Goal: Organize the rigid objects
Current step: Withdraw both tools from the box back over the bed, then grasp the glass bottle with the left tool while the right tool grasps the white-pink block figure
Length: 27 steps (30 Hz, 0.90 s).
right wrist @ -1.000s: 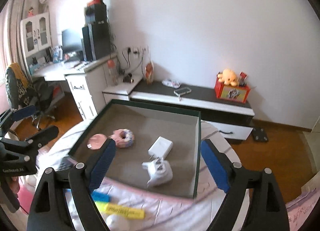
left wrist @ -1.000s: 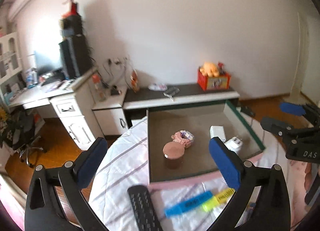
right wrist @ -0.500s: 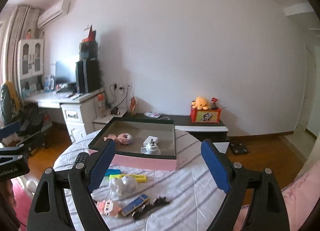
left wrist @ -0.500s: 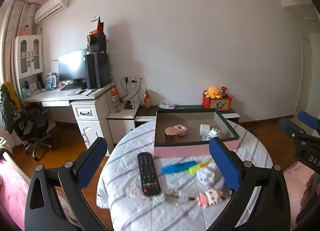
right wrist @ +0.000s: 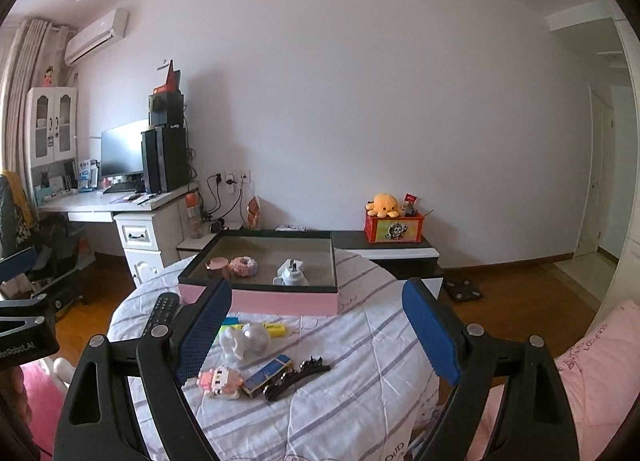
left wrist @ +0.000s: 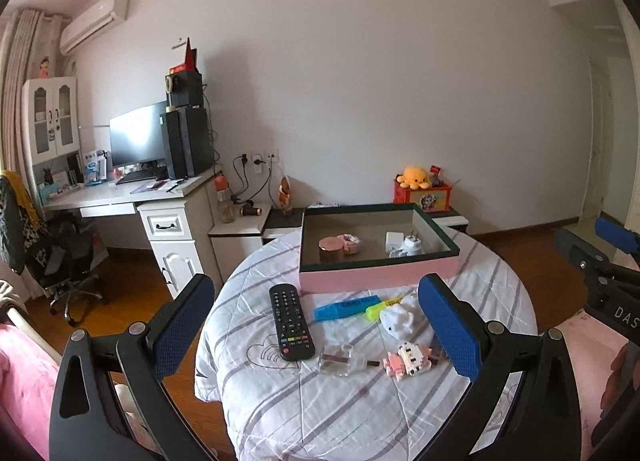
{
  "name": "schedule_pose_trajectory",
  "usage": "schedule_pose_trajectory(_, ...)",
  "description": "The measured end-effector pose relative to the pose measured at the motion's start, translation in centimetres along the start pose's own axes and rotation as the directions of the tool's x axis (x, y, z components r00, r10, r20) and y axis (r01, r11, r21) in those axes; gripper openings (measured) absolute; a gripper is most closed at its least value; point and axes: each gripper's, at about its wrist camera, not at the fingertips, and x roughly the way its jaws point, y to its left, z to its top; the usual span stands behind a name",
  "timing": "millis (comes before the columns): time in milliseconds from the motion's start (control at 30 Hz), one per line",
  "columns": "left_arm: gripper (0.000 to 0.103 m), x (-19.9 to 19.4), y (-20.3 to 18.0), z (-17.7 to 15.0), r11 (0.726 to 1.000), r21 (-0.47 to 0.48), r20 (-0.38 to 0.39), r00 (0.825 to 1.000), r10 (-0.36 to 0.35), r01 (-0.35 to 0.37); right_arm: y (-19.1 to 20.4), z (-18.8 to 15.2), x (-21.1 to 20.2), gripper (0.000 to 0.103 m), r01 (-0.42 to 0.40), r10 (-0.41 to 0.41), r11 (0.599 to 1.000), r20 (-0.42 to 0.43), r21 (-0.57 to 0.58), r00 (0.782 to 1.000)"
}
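A round bench [left wrist: 500,293] draped in a striped white cloth carries a pink box [left wrist: 378,275] at its far edge, holding a copper-lidded jar [left wrist: 331,248], a pink trinket [left wrist: 349,243] and white plugs [left wrist: 404,242]. Nearer the middle lie a black remote [left wrist: 291,321], a blue marker [left wrist: 346,307], a yellow marker [left wrist: 385,306] and a white figurine [right wrist: 243,341]. Toward the near edge sit a clear glass bottle [left wrist: 340,359], a pink block toy [left wrist: 406,359], a blue card [right wrist: 267,374] and a black hair clip [right wrist: 298,375]. The left gripper [left wrist: 316,337] and right gripper [right wrist: 316,333] hover at the near edge, fingers spread wide, holding nothing.
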Motion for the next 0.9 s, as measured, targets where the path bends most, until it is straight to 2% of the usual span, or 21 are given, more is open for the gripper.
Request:
schedule_pose_trajectory(300, 0.103, 0.6, 0.1, -0.8, 1.000, 0.023, -0.023, 1.000, 0.002, -0.002, -0.4, -0.7, 0.8, 0.089, 0.007, -0.007, 1.000, -0.042, 0.001, 0.999)
schedule_pose_trajectory(533, 0.103, 3.0, 1.1, -3.2, 1.000, 0.001, -0.110, 0.994, 0.011, -0.011, -0.8, -2.7, 2.8, 0.089, 0.014, -0.013, 1.000, -0.111, 0.014, 0.994)
schedule_pose_trajectory(700, 0.103, 5.4, 1.2, -5.4, 1.000, 0.007, -0.195, 0.981, -0.018, 0.019, -0.8, -5.0, 5.6, 0.089, 0.010, -0.007, 1.000, -0.204, 0.015, 0.979)
schedule_pose_trajectory(767, 0.103, 6.5, 1.4, -6.3, 0.997, -0.032, -0.239, 0.968, -0.076, 0.070, -0.9, -6.2, 7.0, 0.089, 0.003, 0.003, 1.000, -0.255, 0.022, 0.967)
schedule_pose_trajectory(900, 0.103, 8.3, 1.1, -7.5, 0.995, -0.046, -0.287, 0.953, -0.100, 0.091, -0.9, -8.7, 9.4, 0.089, 0.013, -0.008, 1.000, -0.342, 0.011, 0.940)
